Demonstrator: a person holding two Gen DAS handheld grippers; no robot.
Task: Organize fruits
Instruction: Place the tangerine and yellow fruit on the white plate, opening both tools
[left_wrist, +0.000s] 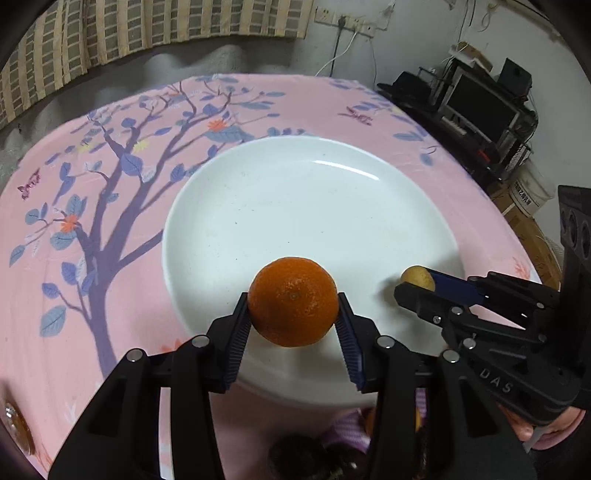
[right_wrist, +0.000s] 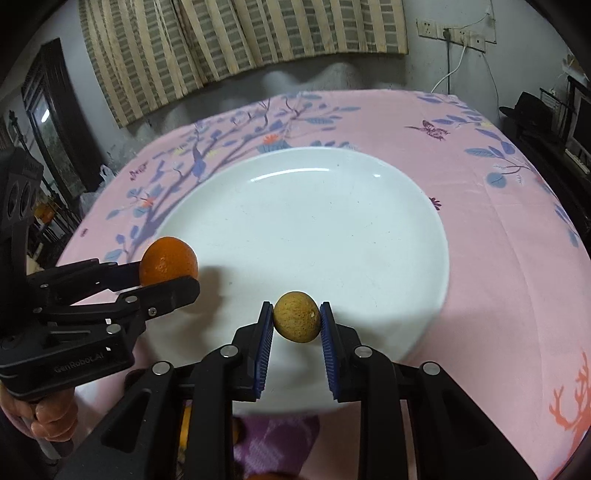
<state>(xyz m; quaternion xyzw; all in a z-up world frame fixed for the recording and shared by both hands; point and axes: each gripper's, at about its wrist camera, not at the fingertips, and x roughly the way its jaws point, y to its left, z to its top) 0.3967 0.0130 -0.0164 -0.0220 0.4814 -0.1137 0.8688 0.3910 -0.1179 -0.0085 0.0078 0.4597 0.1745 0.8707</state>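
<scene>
I hold two fruits over the near edge of the white plate (left_wrist: 314, 192), which sits on the pink cloth (left_wrist: 110, 258) with the tree picture. My left gripper (left_wrist: 293, 321) is squeezed shut on the orange (left_wrist: 293, 301), with one blue pad on each side of its round middle. My right gripper (right_wrist: 296, 321) is pinched tight on the small brown fruit (right_wrist: 296, 320) the same way. I think the orange is light but a bit soft, so a hard squeeze could dent the skin. Its peel looks bumpy, so I think it does not slip much. The small fruit looks rough and dry, and being so little it could pop out if I tilt it. Holding each one across its widest part seems best. I count one orange, one small brown fruit and one plate, with nothing on the plate yet. Below my grippers I see dim bits of more orange things, but I cannot tell how many.
</scene>
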